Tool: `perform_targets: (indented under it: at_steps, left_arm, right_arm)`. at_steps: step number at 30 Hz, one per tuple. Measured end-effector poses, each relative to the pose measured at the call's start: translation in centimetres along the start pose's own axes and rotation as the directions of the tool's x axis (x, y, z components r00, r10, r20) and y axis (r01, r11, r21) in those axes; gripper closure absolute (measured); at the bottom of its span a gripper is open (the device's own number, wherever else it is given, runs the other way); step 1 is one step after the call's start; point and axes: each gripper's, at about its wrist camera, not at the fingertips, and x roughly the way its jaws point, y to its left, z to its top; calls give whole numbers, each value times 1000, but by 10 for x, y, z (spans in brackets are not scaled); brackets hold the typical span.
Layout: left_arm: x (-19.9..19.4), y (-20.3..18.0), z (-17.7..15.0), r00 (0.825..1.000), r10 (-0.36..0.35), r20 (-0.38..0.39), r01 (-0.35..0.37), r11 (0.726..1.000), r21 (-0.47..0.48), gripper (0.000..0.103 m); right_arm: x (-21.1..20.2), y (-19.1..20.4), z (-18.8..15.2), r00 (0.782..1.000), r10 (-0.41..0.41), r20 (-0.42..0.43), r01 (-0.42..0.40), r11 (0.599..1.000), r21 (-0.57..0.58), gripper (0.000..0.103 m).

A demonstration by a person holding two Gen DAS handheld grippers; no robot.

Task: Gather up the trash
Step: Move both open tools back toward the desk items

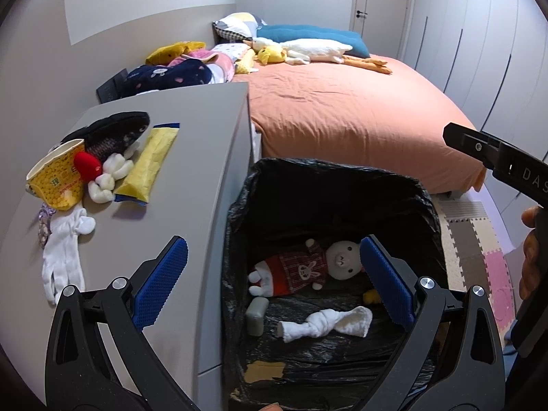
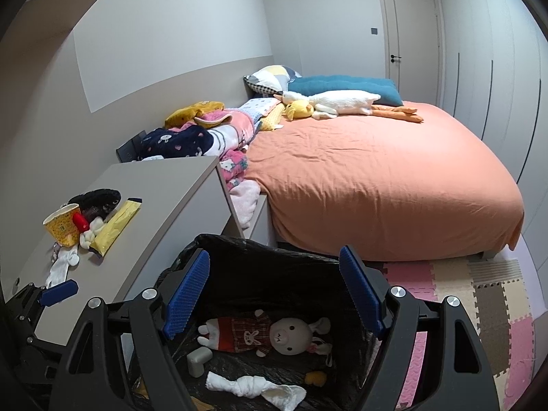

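Black-lined bin (image 1: pixel 424 202) holding plush rabbit (image 1: pixel 308 267), knotted white cloth (image 1: pixel 325 323), grey block (image 1: pixel 257 311)

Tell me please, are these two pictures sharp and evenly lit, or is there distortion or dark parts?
Left wrist view: strong fisheye bending, the cabinet edge curves, corners are black; inside the bin the black liner stays dim, yet the plush rabbit is sharp. Right wrist view: same bending on the door, soft even room light, no glare, little blur.
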Motion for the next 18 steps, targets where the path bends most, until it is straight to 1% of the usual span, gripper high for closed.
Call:
perform_targets:
  at_steps: [13, 18]
  left_arm:
    - [-7, 42, 1, 998, 61, 5, -61, 997, -48, 6]
    - [-10, 66, -3, 996, 92, 0, -91, 992, -87, 6]
  right_arm:
    - [28, 44, 7, 998, 49, -38, -51, 998, -45, 25]
    - [38, 67, 8, 996, 80, -51, -83, 994, -65, 25]
